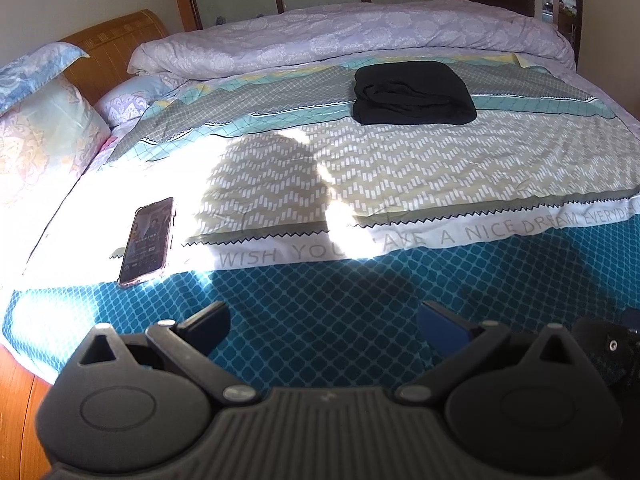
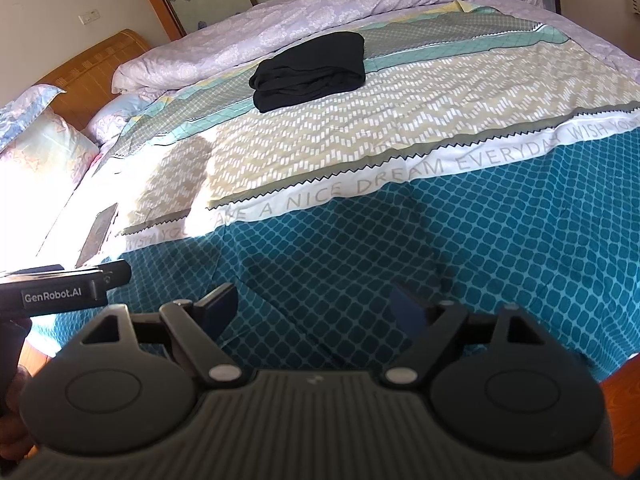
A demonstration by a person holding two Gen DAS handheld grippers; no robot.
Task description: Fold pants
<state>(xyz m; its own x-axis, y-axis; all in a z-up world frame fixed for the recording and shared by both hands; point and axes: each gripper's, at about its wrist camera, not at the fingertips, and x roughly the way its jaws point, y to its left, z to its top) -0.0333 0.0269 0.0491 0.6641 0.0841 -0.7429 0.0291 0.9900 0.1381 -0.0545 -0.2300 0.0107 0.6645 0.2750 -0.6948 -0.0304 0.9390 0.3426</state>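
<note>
Left wrist view: the left tongs [image 1: 322, 326] gape wide over the teal edge of the bed [image 1: 320, 340], nothing between them. The black pants [image 1: 414, 94] lie folded in the upper middle, near the rolled lilac duvet [image 1: 340, 36]. A phone [image 1: 147, 240] rests at left. The right tongs [image 2: 314, 306] likewise stand spread and empty.

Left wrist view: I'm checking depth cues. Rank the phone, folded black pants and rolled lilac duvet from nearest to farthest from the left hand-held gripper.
1. Phone, near left, on the sunlit sheet.
2. Folded black pants, mid-bed, right of centre.
3. Rolled lilac duvet, along the far side.
</note>
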